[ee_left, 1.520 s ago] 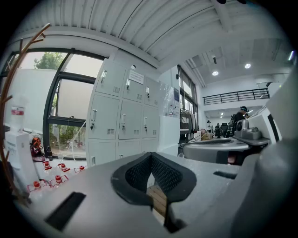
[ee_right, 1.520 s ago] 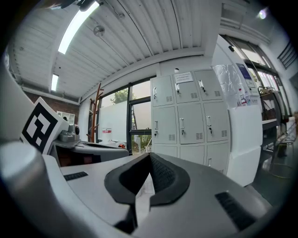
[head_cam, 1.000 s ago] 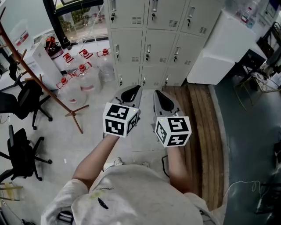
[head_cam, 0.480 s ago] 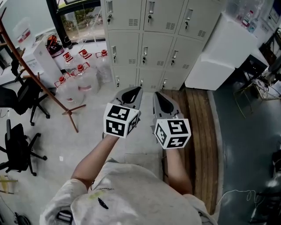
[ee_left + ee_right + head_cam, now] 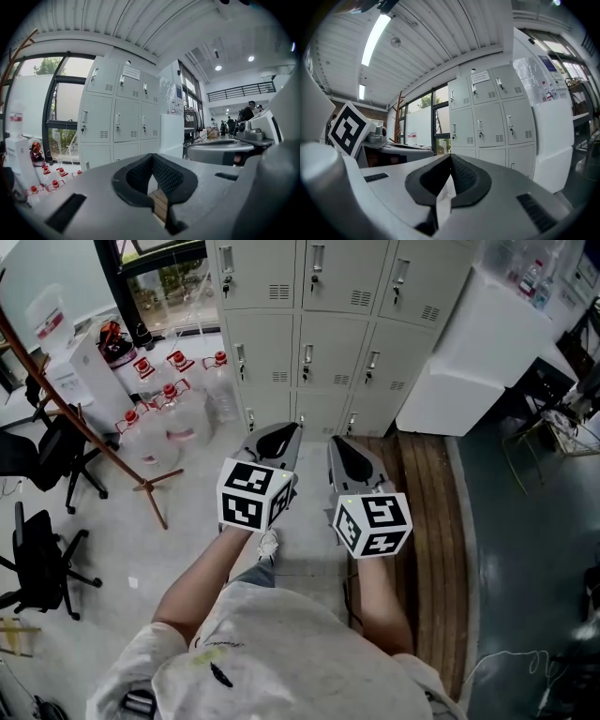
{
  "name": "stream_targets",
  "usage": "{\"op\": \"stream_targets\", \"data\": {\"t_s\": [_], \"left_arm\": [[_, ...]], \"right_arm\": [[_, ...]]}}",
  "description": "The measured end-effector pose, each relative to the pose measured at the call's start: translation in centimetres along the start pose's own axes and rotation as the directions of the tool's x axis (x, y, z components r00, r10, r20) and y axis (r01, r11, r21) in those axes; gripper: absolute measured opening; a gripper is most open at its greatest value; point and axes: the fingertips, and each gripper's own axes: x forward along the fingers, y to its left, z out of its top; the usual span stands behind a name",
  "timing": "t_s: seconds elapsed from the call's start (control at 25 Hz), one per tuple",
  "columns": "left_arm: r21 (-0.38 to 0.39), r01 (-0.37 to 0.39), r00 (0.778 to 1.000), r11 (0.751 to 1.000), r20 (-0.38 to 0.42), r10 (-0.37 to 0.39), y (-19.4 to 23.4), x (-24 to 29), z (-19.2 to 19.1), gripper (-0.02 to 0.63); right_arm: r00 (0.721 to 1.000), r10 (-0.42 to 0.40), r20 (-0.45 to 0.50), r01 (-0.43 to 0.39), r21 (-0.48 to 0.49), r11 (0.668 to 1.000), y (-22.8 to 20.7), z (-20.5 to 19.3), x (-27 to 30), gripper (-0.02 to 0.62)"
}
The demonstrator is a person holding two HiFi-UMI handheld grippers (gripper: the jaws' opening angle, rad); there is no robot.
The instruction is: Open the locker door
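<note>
Grey steel locker bank [image 5: 323, 329] fills the upper middle of the head view, well apart from both my grippers.

My left gripper [image 5: 286, 435] and right gripper [image 5: 339, 448] sit side by side at frame centre, both clenched tip to tip on nothing. No door is touched yet, and all of them look shut. I'd judge a door like this to be thin sheet metal: stiff, light on its hinge, and slick with paint, so pinching the flat panel won't work. The place to grab is the small vertical handle [image 5: 307, 356] at the door's left edge (a key seems to hang under it). The jaws need to open first. Compared with a second ago, the lockers sit closer and lower in the frame, the water bottles [image 5: 173, 395] have slid down at left, and one shoe [image 5: 268, 544] now shows under the left cube.
</note>
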Motion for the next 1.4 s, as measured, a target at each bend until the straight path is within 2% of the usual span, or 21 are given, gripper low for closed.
{"op": "stream_targets", "data": {"t_s": [0.44,0.96,1.2,1.4], "left_arm": [[-0.037,0.014,1.0,0.999,0.003,-0.014,6.6,7.5,0.7,0.006],[-0.071,0.1,0.995,0.992,-0.014,-0.101,17.3,19.8,2.9,0.006],[-0.073,0.131,0.991,0.989,-0.012,-0.132,20.8,23.5,3.9,0.006],[-0.076,0.144,0.989,0.987,-0.001,-0.145,23.4,25.6,4.8,0.006]], "right_arm": [[0.999,0.001,-0.037,-0.002,-0.025,1.0,-3.7,-0.2,8.8,0.003],[0.994,-0.054,-0.093,0.052,-0.023,0.998,-8.9,1.4,23.8,0.003],[0.996,-0.046,-0.071,0.042,-0.063,0.997,-9.7,2.7,28.9,0.003],[0.996,-0.07,-0.062,0.067,-0.039,0.997,-10.7,3.8,32.0,0.003]]}}
